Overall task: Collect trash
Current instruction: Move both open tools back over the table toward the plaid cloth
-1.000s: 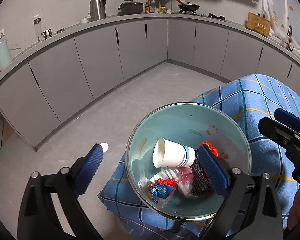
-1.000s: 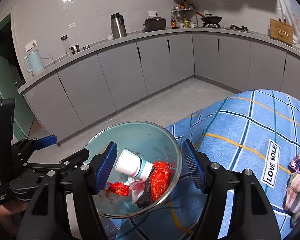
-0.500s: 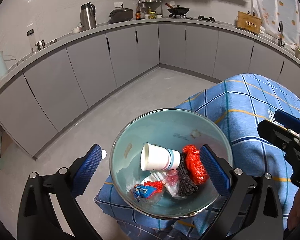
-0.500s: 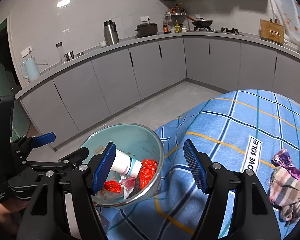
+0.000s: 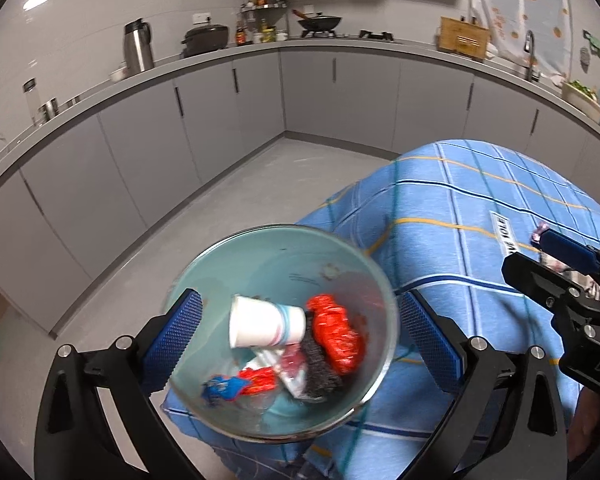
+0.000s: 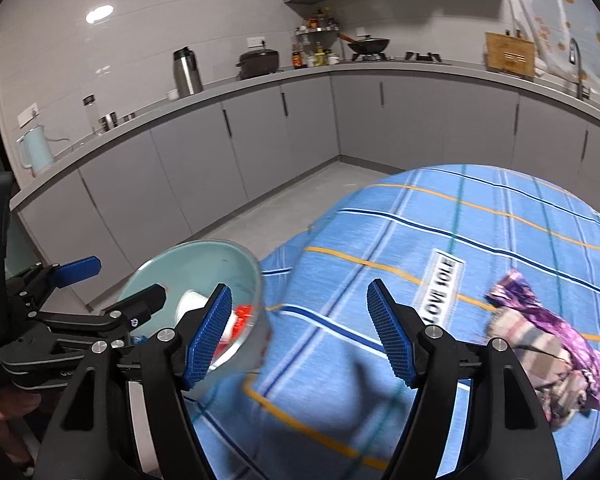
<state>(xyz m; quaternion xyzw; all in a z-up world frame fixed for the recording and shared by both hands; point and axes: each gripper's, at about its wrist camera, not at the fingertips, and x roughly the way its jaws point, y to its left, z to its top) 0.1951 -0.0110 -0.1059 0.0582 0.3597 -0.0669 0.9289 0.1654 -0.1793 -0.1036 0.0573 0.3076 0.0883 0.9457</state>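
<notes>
Trash sits in the glass bowl [image 5: 284,412] at the near corner of the blue checked cloth [image 5: 460,208]: a white paper cup [image 5: 266,326] on its side, a red wrapper [image 5: 336,332], a dark scrubby lump [image 5: 320,364] and a blue and red wrapper [image 5: 236,384]. A second ago we looked straight into the bowl with both tongs. Now our right tongs [image 6: 300,332] have swung away toward the middle of the cloth, and the bowl has slid to the left edge of that view. Our left tongs [image 5: 296,338] have shifted too, so the bowl now lies lower between their blue pads.

Our right tongs stand wide open and hold nothing. Our left tongs are also wide open, one pad on each side of the bowl, and we cannot tell if they touch the glass.

A purple shiny wrapper [image 6: 540,312] lies on a striped rag [image 6: 540,360] on the cloth, off to the right. A white label [image 6: 440,292] is sewn on the cloth near it. Grey cupboards [image 6: 260,144] run along the wall behind.

The left pad of our right tongs hides part of the bowl. The bowl is blurry, so the small scraps are hard to name.
</notes>
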